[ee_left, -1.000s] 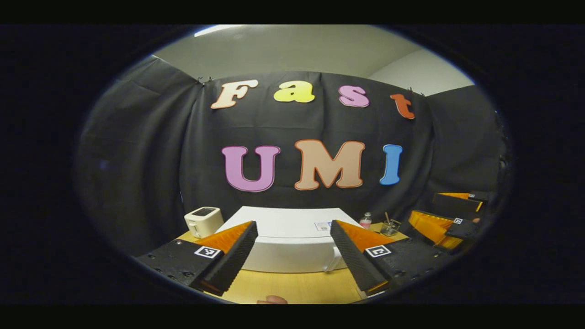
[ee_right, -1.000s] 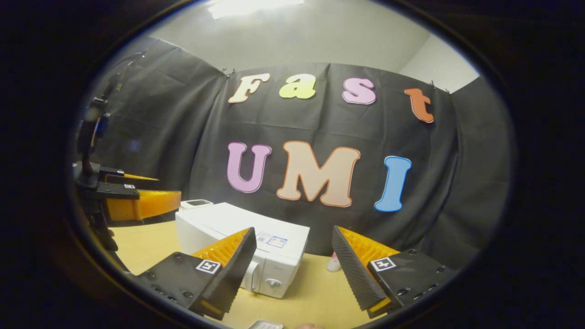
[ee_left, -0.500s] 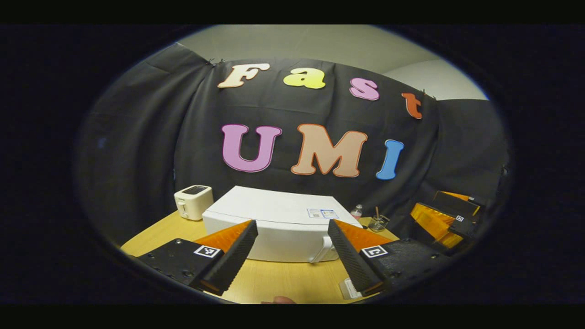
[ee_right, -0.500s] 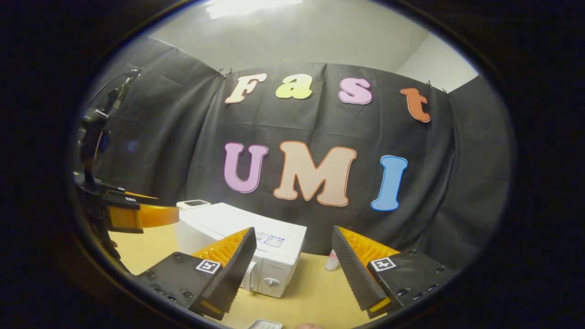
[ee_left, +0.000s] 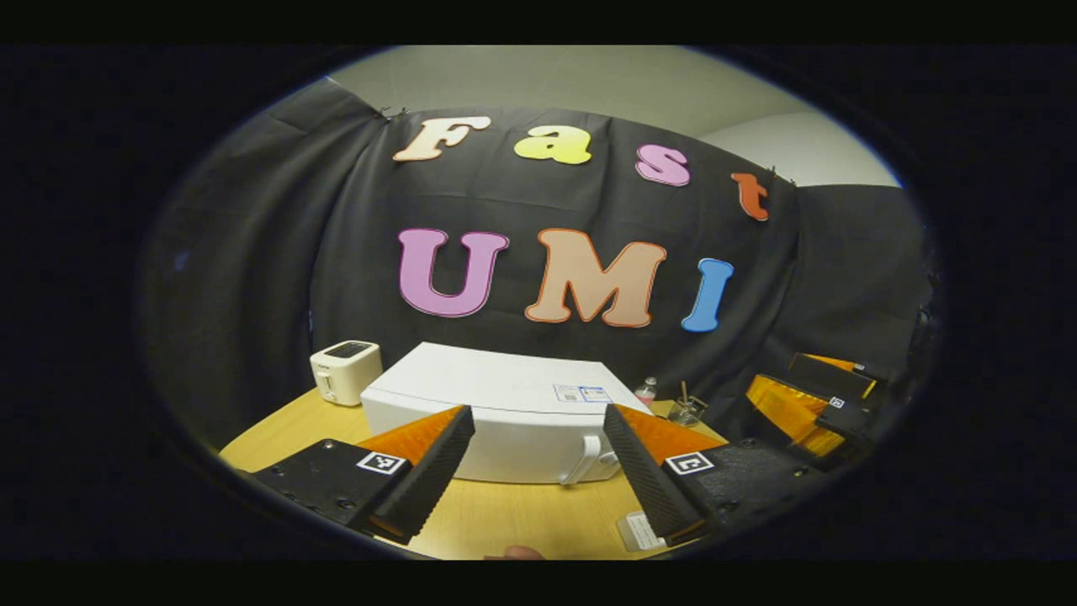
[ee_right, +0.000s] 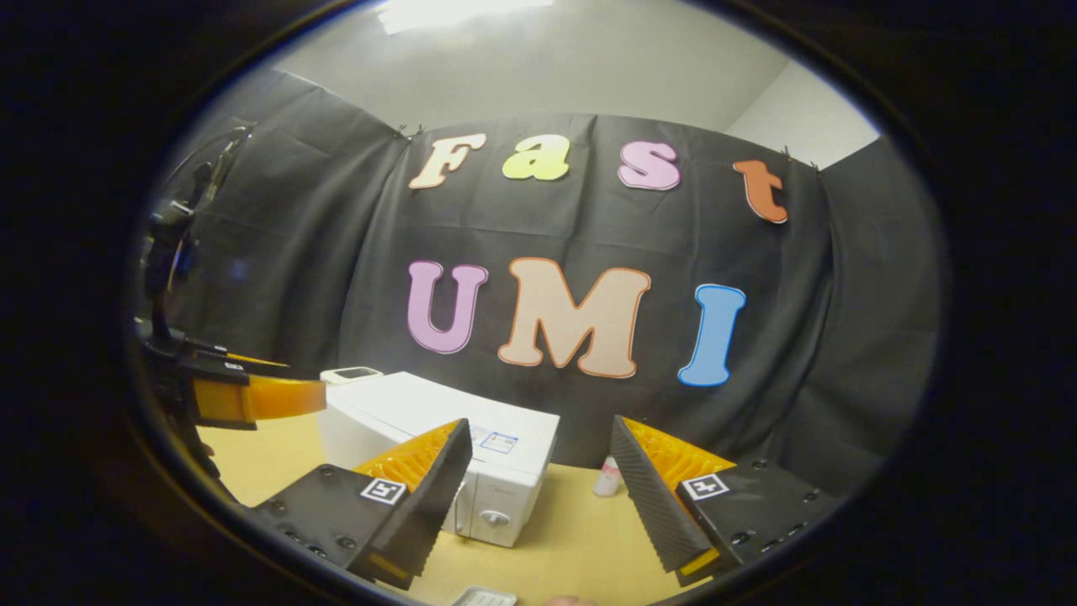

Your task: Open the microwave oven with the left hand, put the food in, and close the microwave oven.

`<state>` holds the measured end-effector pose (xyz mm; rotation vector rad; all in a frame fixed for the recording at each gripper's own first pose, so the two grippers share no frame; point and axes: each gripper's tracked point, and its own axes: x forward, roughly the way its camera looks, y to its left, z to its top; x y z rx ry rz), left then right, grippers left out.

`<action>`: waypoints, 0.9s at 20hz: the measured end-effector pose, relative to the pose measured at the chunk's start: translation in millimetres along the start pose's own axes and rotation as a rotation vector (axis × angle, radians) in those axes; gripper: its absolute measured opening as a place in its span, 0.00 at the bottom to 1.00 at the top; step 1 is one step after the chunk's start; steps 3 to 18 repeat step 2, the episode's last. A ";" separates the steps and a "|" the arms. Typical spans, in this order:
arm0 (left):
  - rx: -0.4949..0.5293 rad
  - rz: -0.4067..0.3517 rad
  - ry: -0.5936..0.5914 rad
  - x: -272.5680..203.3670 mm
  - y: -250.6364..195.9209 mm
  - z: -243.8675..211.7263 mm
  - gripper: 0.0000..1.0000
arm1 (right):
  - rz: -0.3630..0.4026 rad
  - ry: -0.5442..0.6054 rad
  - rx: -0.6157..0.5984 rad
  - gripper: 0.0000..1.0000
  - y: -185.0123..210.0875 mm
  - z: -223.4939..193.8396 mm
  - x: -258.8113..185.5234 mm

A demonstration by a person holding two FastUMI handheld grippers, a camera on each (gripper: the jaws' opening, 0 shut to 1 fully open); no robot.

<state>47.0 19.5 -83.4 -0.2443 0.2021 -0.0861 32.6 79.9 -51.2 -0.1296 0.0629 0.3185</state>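
Left gripper (ee_left: 538, 471), jaws apart, faces closed white microwave (ee_left: 505, 412) on table (ee_left: 522, 522).

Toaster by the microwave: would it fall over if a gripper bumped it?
Probably not easily: the toaster looks squat and sits flat on the wooden table. A nudge would more likely slide it. It seems light beside the microwave oven.

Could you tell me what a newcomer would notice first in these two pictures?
The white microwave oven stands shut in the middle of the wooden table, its handle at the door's right edge. The left gripper hangs open in front of it. A small cream toaster sits at the oven's left, and the right gripper is open too.
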 end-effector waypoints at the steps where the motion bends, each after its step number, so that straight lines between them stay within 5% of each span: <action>1: 0.006 0.001 -0.002 -0.8 0.5 0.6 0.96 | -0.001 0.001 -0.004 0.97 -1.0 0.5 0.3; 18: 0.010 -0.001 -0.005 -0.7 -0.8 1.7 0.96 | -0.001 0.001 -0.007 0.97 -0.7 1.1 0.4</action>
